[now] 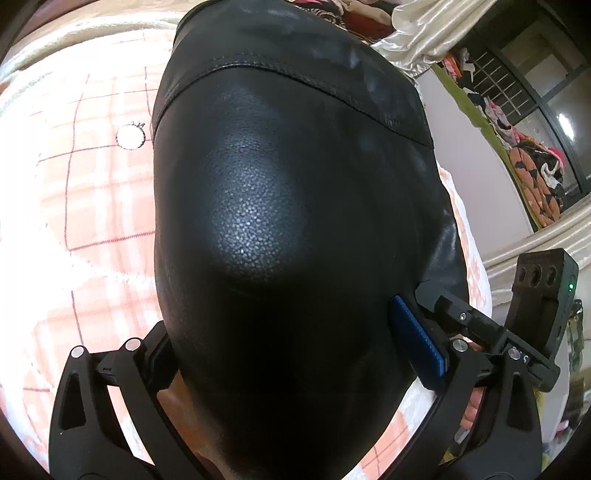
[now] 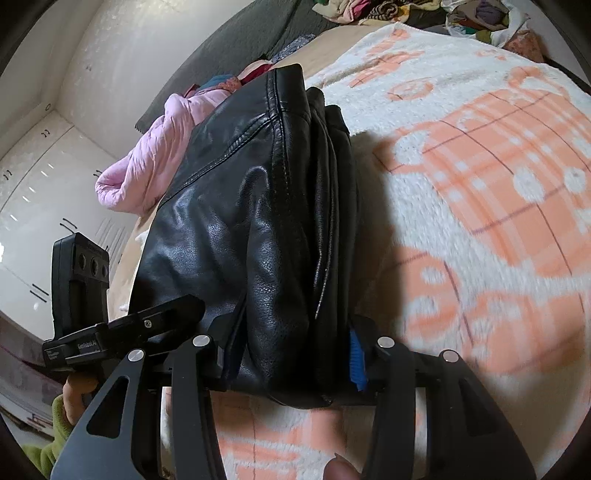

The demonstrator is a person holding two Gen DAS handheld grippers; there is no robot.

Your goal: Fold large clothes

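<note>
A black leather jacket [image 1: 295,184] is folded into a thick bundle and held above a fluffy white and orange checked blanket [image 1: 74,184]. My left gripper [image 1: 288,343] is shut on the jacket's near end, its blue pad [image 1: 417,336] pressed against the leather. In the right wrist view the same jacket [image 2: 258,221] shows as stacked folded layers. My right gripper [image 2: 291,354] is shut on those layers, with a blue pad [image 2: 356,363] on the right side. Each gripper clamps one side of the bundle.
The blanket [image 2: 480,184] covers the bed. A pink quilted garment [image 2: 147,162] lies behind the jacket. Heaps of mixed clothes [image 2: 388,9] sit at the far edge. A white wardrobe [image 2: 44,184] stands at left. More clothes [image 1: 532,166] lie at right.
</note>
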